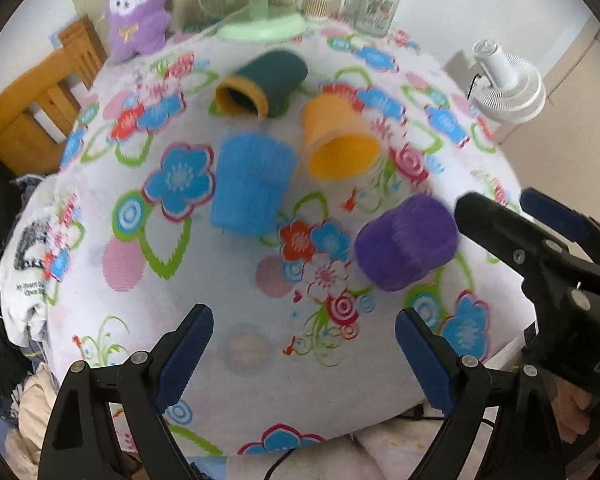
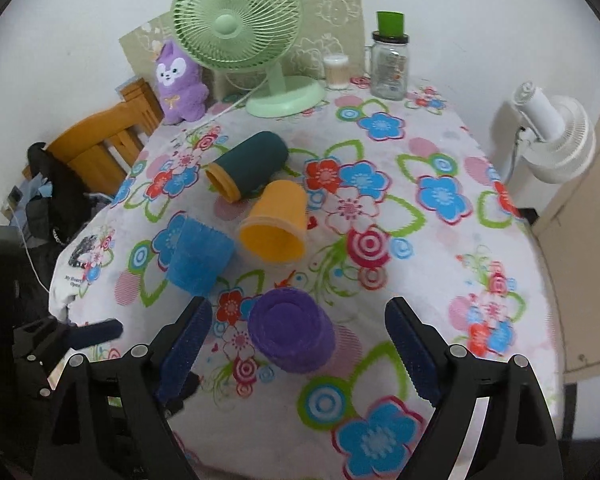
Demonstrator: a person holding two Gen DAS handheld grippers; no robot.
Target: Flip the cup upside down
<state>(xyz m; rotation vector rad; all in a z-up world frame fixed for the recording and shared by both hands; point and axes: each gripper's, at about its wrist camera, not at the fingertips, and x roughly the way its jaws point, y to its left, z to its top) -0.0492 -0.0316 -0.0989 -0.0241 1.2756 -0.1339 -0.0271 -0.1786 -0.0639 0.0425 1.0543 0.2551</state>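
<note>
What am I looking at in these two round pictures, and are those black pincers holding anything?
No robot here: a person holds a two-finger gripper in each hand, each with a fisheye camera looking along its fingers. One picture looks out from the left gripper, the other from the right gripper. Both stand open and hold nothing. On the flowered tablecloth are four cups: the purple cup upside down just ahead of the right gripper, the blue cup also mouth down, while the orange cup and the dark green cup lie on their sides. At the back stand a green fan, a plush toy and a glass jar.
</note>
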